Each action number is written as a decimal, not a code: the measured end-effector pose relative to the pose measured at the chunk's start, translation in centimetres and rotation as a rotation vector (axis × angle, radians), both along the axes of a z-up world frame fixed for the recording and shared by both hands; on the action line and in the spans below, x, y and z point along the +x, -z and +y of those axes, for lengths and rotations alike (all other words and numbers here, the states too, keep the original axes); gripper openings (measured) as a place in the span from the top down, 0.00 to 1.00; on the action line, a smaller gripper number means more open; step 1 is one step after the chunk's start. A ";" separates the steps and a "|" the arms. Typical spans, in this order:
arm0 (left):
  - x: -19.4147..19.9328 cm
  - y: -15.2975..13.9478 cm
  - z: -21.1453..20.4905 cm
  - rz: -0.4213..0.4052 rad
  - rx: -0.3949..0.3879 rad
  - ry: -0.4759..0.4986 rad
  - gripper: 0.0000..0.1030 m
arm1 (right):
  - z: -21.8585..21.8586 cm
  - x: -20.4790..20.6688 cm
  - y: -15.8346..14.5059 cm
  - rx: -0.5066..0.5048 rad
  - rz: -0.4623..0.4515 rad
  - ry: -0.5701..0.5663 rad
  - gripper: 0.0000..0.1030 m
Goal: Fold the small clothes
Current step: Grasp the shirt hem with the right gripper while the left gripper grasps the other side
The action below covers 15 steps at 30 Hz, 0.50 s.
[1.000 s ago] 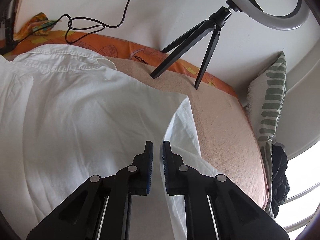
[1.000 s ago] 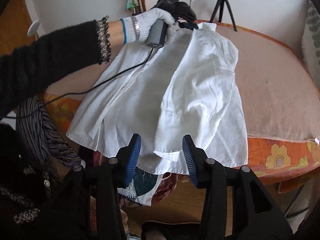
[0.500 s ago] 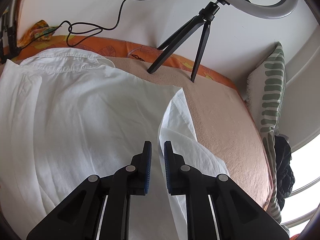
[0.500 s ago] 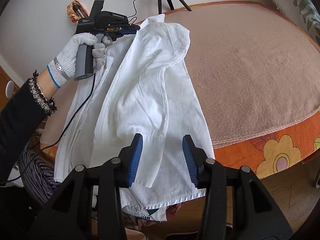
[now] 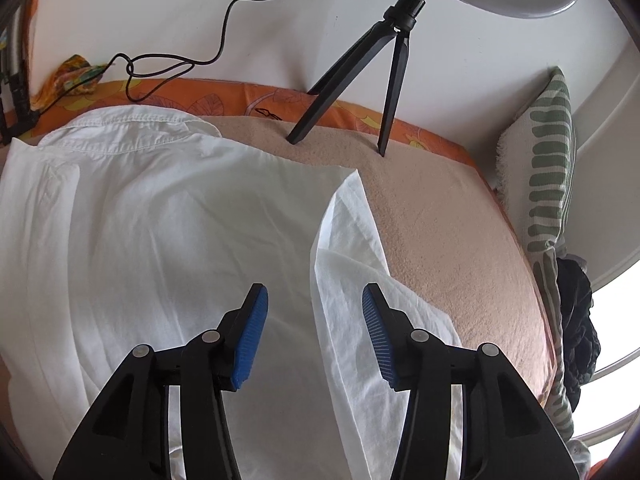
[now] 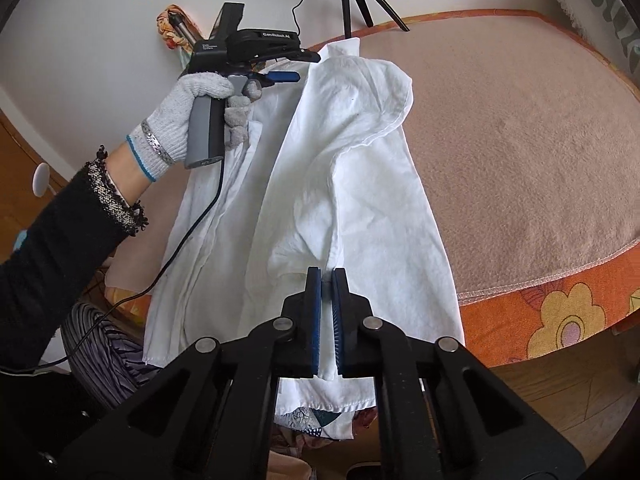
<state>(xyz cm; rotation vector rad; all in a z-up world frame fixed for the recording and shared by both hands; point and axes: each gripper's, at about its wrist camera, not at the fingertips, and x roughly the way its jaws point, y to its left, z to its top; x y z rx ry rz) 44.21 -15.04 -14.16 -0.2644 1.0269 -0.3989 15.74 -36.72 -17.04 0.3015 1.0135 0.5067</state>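
Note:
A white shirt lies on a beige blanket, its collar at the far end and one side folded over the middle. My left gripper hovers above the folded edge; its jaws are opening, and the cloth lies below them, free of the pads. In the right wrist view the same shirt runs lengthwise toward me. My right gripper is shut on a fold of the shirt near the hem. A gloved hand holds the left gripper over the collar end.
A ring light on a black tripod stands on the blanket behind the shirt, its cable trailing along the wall. A green-striped cushion leans at the right. An orange flowered cover hangs over the near edge, with wood floor below.
My left gripper's jaws have spread apart from nearly closed, letting go of the cloth. My right gripper moved in over the shirt's hem and closed on a fold.

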 end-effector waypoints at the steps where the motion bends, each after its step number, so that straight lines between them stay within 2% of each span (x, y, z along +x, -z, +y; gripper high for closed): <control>1: 0.0 0.3 -0.3 0.005 0.013 0.004 0.57 | -0.1 -0.2 -0.7 -0.002 -0.012 -0.007 0.94; 4: -0.2 1.1 -0.8 0.015 0.013 0.026 0.93 | -0.7 -0.7 -2.3 -0.036 -0.038 0.001 0.94; 7: -0.8 1.3 -1.0 0.005 0.014 0.039 0.96 | -2.7 -0.2 -3.0 -0.032 -0.022 0.065 0.94; 11: -1.0 1.4 -0.9 0.000 0.022 0.037 0.98 | -4.0 0.2 -1.9 -0.016 0.038 0.101 0.94; 15: -1.4 1.3 -0.3 0.012 -0.019 0.042 0.99 | -4.5 -0.2 -1.2 0.082 0.095 0.086 0.94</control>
